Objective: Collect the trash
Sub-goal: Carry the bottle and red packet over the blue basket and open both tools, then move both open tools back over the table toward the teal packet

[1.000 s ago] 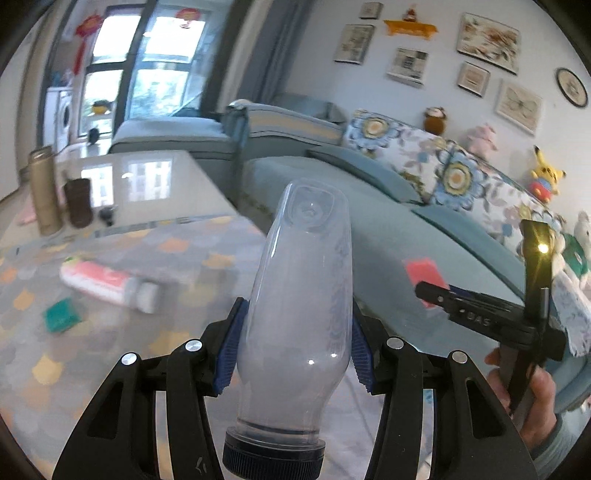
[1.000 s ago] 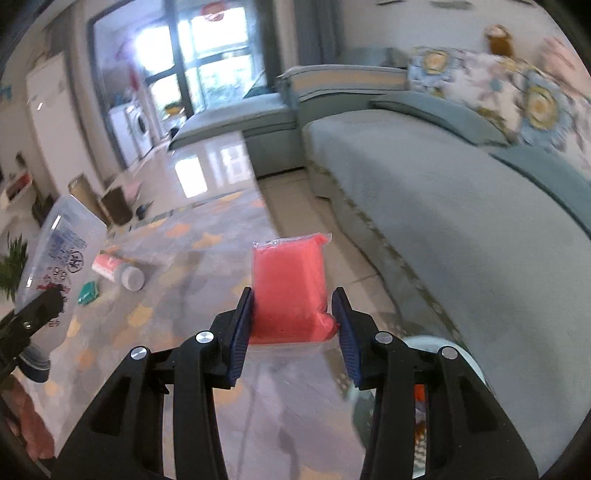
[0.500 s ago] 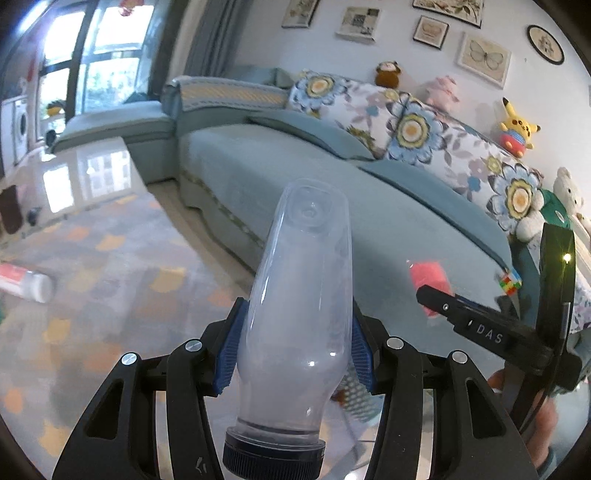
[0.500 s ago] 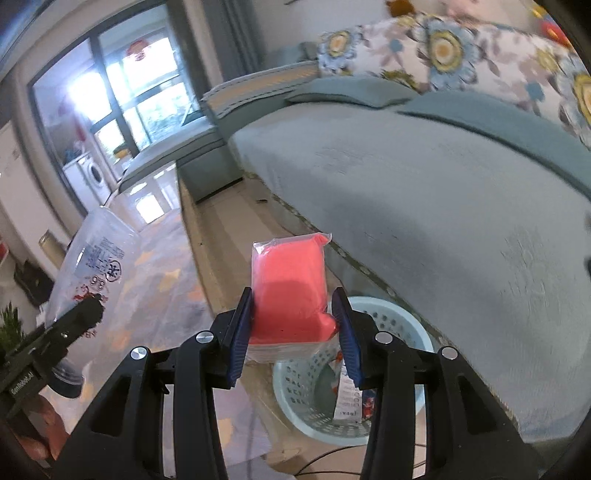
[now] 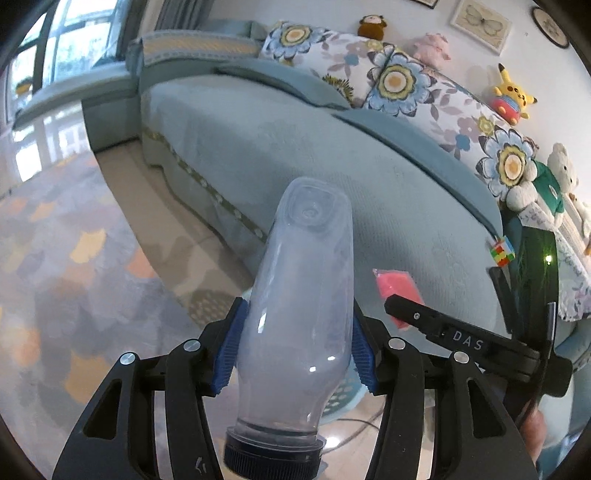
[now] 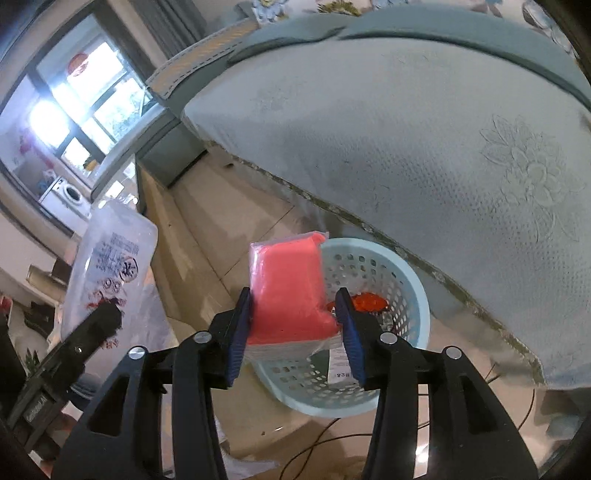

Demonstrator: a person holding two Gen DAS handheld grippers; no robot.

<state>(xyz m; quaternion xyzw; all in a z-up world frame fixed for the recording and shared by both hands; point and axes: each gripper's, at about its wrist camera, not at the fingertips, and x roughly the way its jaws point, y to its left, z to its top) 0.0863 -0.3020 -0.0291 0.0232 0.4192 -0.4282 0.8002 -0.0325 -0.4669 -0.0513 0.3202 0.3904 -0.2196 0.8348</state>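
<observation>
Beside the sofa [image 6: 424, 147], the pale blue perforated basket [image 6: 413, 373] sits on the floor, already holding scraps. The left gripper [image 5: 295, 354] clamps a clear plastic bottle [image 5: 299, 295]; the right gripper [image 6: 291, 332] pinches a pink sealed packet [image 6: 288, 288] just above the rim. Best center each over the opening before releasing.

A big teal sofa [image 5: 332, 155] is taking up most of the view, with floral cushions [image 5: 399, 77] leaning along its back around 1 o'clock and a bunch of plush toys [image 5: 511, 98] sitting on top toward 2 o'clock, under framed pictures [image 5: 482, 16] hanging on the pale wall. Daylight is pouring in through the tall window [image 5: 74, 33] at 10 o'clock and glaring off the glossy floor, while a patterned grey rug [image 5: 62, 266] with orange and yellow patches is spreading out at 9 o'clock beside beige floor tiles [image 5: 166, 206].
</observation>
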